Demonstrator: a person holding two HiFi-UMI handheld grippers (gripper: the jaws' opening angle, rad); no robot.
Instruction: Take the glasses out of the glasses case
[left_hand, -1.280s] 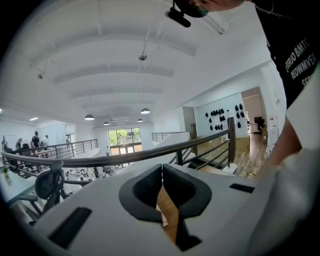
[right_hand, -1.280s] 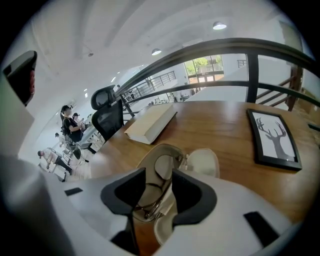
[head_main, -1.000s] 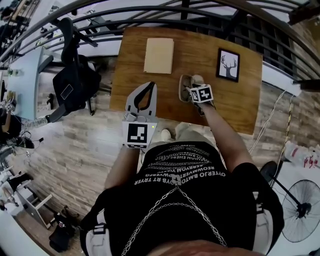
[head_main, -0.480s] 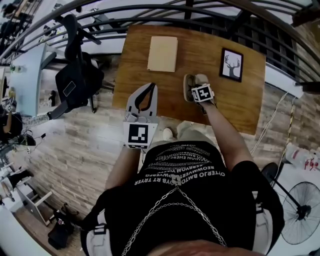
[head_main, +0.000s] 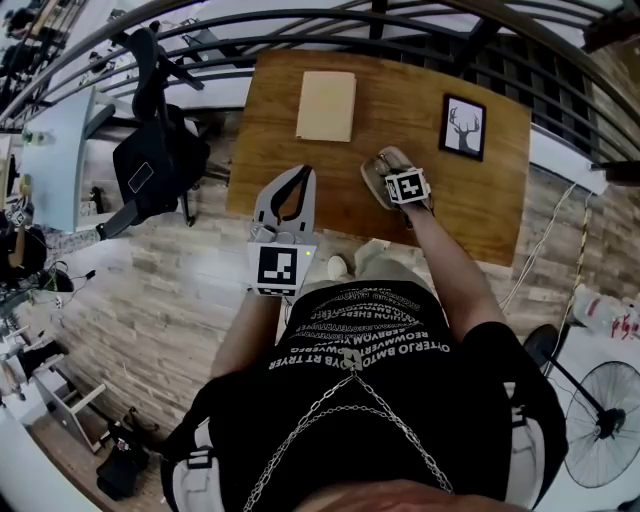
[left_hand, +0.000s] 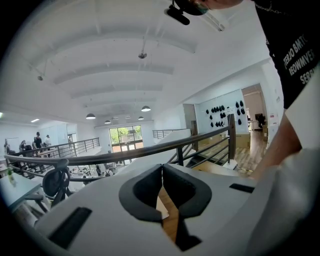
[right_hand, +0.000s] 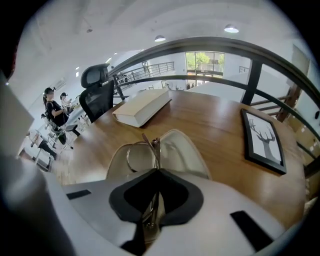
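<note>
An open beige glasses case (right_hand: 186, 152) lies on the wooden table (head_main: 420, 85), near its front edge. Thin metal-framed glasses (right_hand: 154, 146) stand up out of the case. My right gripper (right_hand: 156, 171) points steeply down over the case (head_main: 378, 166), and its jaws are closing with the glasses' frame pinched between the tips. In the head view the right gripper (head_main: 389, 179) covers most of the case. My left gripper (head_main: 300, 169) hovers shut and empty at the table's front left edge, well left of the case. In its own view the left gripper (left_hand: 162, 168) holds nothing.
A closed tan book (head_main: 326, 106) lies at the table's back left. A framed deer picture (head_main: 461, 128) lies at the right. A black railing (right_hand: 200, 46) runs behind the table. An office chair (head_main: 150, 160) stands left of it and a fan (head_main: 600, 420) sits on the floor at the right.
The right gripper has turned slightly over the case, and the case now lies tilted toward the back right. The left gripper has stayed put.
</note>
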